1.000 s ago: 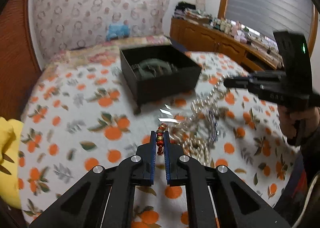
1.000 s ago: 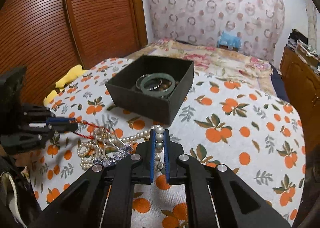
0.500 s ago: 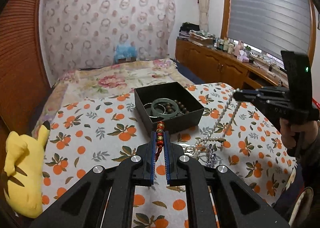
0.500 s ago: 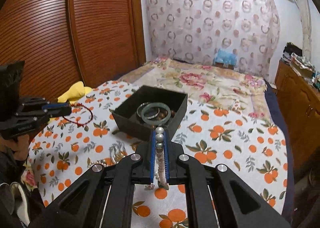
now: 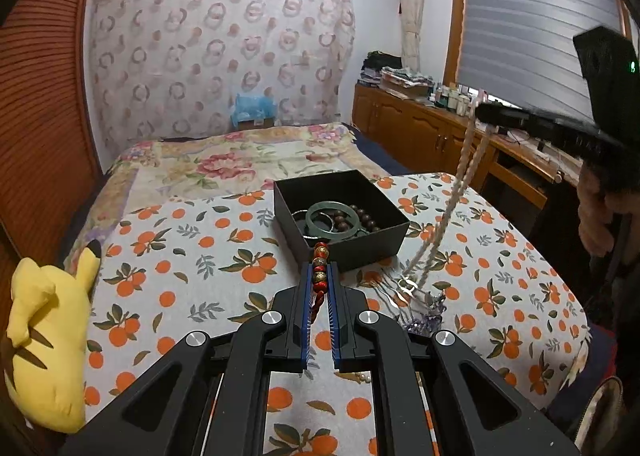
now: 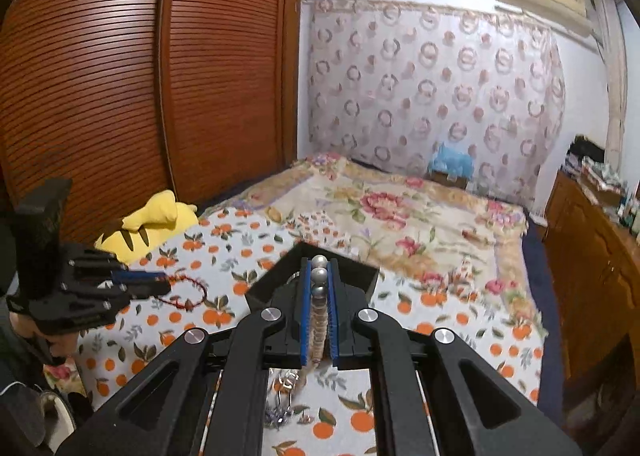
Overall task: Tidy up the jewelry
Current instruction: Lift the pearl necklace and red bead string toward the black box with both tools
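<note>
Bracelet (image 5: pixel 320 270) (red cord, beaded): pinched in closed left gripper (image 5: pixel 320 276), raised above the bed (image 5: pixel 168 256). Pearls (image 5: pixel 452 208): clamped in closed right gripper (image 6: pixel 319 276), strand hanging to a tangle (image 5: pixel 420 304) on the bed. Box (image 5: pixel 340 216) beyond, holding bangles (image 5: pixel 330 216).

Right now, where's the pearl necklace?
The pearl necklace hangs from the right gripper, right of the black box in the left wrist view, its lower end by the bedspread.
</note>
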{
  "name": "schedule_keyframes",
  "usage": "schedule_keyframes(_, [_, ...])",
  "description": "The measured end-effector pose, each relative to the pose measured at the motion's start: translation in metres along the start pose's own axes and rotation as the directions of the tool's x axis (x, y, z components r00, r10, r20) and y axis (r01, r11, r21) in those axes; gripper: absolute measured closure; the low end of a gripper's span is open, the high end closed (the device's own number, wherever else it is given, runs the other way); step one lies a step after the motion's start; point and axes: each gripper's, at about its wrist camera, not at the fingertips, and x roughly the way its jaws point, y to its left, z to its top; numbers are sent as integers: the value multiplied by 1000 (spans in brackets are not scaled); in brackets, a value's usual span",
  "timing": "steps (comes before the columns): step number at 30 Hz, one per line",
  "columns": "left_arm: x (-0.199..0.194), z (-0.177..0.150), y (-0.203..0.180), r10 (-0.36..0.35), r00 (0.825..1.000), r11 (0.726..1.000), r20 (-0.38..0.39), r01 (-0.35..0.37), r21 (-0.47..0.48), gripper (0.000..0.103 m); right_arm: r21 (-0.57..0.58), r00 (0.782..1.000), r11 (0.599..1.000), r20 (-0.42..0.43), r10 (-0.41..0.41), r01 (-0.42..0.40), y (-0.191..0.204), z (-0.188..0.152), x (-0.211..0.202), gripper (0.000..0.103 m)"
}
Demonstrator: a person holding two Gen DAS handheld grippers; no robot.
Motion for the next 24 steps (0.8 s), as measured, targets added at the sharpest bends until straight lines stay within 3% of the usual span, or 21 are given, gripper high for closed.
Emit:
schedule_keyframes(9, [-4, 7, 0, 0, 1000, 1000, 15, 0, 8, 97, -32, 999, 999, 41, -33, 35, 0, 27, -18, 94])
schedule_keyframes(18, [2, 26, -1, -1, 999, 1000, 34, 0, 25, 97, -22, 999, 999, 26, -32, 33, 0, 26, -5, 94])
schedule_keyframes(24, [16, 38, -3, 2, 999, 999, 37, -3, 36, 97, -16, 998, 999, 47, -43, 44, -3, 43, 5, 94])
